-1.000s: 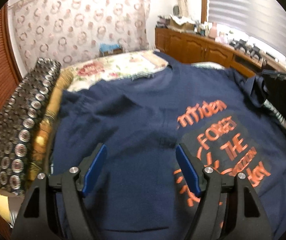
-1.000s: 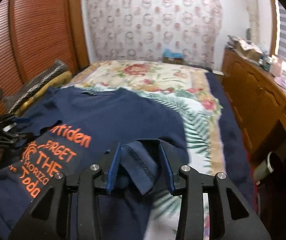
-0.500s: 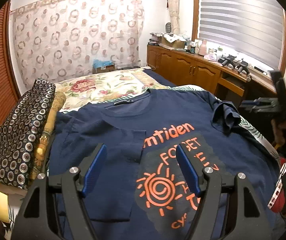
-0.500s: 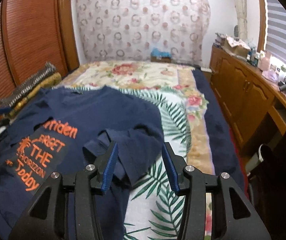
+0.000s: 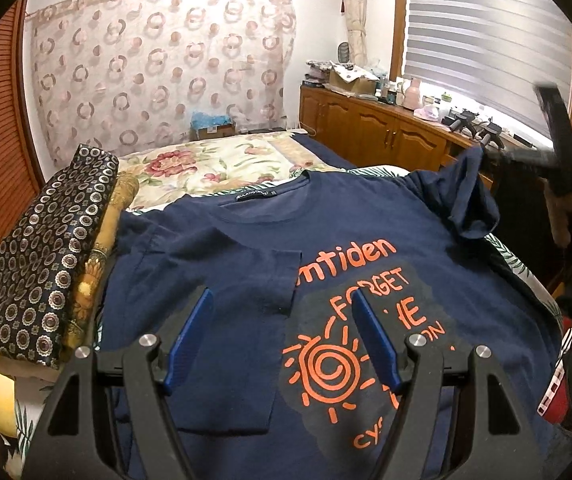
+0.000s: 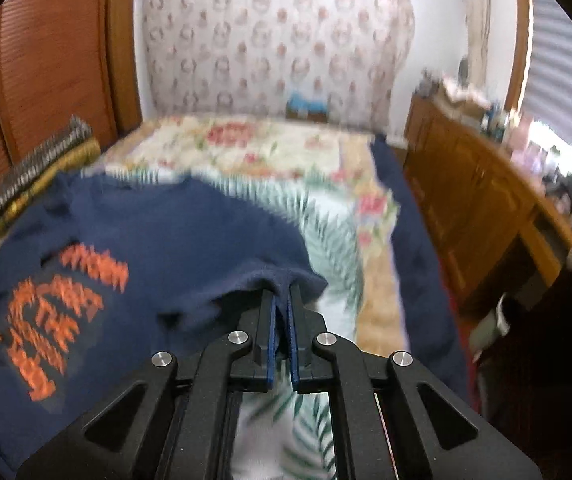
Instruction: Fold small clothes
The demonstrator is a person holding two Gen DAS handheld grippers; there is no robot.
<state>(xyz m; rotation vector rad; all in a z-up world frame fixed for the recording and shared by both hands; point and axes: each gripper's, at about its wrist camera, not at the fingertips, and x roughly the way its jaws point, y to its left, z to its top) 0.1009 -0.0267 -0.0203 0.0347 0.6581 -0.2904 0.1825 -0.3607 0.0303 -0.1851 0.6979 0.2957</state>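
A navy T-shirt (image 5: 365, 220) with an orange sun and lettering lies front up on the bed. Its left sleeve (image 5: 246, 280) is folded in over the chest. My left gripper (image 5: 281, 294) hovers open above the shirt's lower front, nothing between its blue pads. My right gripper (image 6: 284, 296) is shut on the hem of the right sleeve (image 6: 246, 280), and the cloth rises to the pads. In the left wrist view that sleeve (image 5: 469, 184) stands lifted off the bed at the right, with the right gripper (image 5: 557, 136) blurred behind it.
A stack of folded patterned cloth (image 5: 46, 248) lies along the bed's left edge. The floral bedspread (image 5: 206, 164) runs back to a curtain. A wooden cabinet (image 5: 365, 128) with clutter lines the right side. A slatted wooden door (image 6: 54, 60) stands at left.
The right gripper has closed on the right sleeve and raised it off the bed. The left gripper has drawn back and up, so more of the orange print shows.
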